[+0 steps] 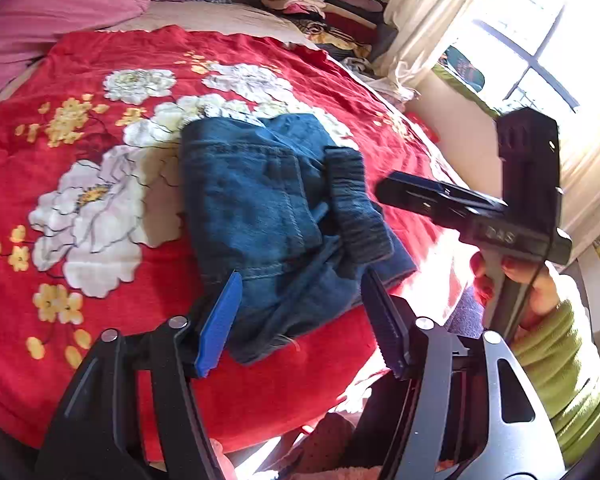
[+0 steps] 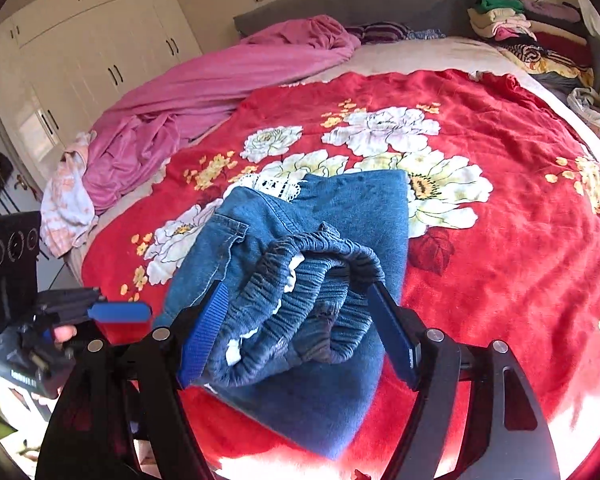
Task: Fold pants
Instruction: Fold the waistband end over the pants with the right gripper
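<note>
The pants [image 2: 284, 280] are blue denim, folded into a thick, compact bundle with a gathered elastic waistband [image 2: 320, 276] bunched on top and a strip of white lace trim [image 2: 276, 190] showing at the far end. Stitched seams and a pocket edge run along the upper layer. The bundle's long axis runs from the near edge of the bed toward the headboard, with the waistband at the near end and the folded legs pointing away. It lies on the red floral blanket [image 2: 500, 200], close to the blanket's near edge and roughly at the middle of its width.

The right gripper [image 2: 300, 336] has its blue pads on either side of the bunched waistband, which fills the gap between them; whether they actually press on it cannot be told. The left gripper [image 1: 304, 320] stands wide, its pads flanking the near corner of the denim without pinching it.

A hand [image 1: 512, 280] in a green sleeve [image 1: 560, 348] grips the right tool's handle. Beyond the blanket, pink bedding [image 2: 204, 92] is heaped toward the far left corner of the bed, and a stack of folded clothes [image 2: 500, 12] sits at the far right corner.
</note>
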### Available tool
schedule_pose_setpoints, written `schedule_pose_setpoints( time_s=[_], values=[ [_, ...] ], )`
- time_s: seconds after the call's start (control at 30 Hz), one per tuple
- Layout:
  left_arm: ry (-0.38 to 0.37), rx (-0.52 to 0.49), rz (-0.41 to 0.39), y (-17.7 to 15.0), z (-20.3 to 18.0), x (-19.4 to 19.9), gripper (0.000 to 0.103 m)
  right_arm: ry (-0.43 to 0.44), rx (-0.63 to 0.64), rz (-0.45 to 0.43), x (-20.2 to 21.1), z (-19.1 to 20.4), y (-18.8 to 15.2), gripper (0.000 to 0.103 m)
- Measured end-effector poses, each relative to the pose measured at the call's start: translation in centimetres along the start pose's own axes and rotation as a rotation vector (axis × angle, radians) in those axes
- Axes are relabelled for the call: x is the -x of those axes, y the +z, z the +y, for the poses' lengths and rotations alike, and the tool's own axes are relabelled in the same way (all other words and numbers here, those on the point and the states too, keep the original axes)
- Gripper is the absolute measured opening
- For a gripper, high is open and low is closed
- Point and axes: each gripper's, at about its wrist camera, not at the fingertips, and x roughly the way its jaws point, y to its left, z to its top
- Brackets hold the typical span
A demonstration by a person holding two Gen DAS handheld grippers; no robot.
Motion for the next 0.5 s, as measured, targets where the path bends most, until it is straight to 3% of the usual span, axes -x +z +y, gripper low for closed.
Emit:
schedule_pose_setpoints(
  time_s=[0.2,0.33,0.4,0.5],
  values=[
    [0.14,0.063,-0.015,2.5,3.5,0.7,0.064,0.018,0.136,-0.035,2.9,4.0,-3.0,0.072],
    [0.14,0.081,0.013,4.1,4.2,-0.5,0.064,-0.004,0.325,-0.001,2.0,8.3,-4.7,0.072],
    [0.135,0.073,0.038,4.8,4.0,-1.5,0.064,-0.083,0.463,0.013,1.0,10.4,-5.5,0.072],
    [0.115,0.052,0.077,5.9,3.5,-3.2,0.062,-0.114,0.624,0.037,-0.8,12.4,-6.2,0.069]
  ],
)
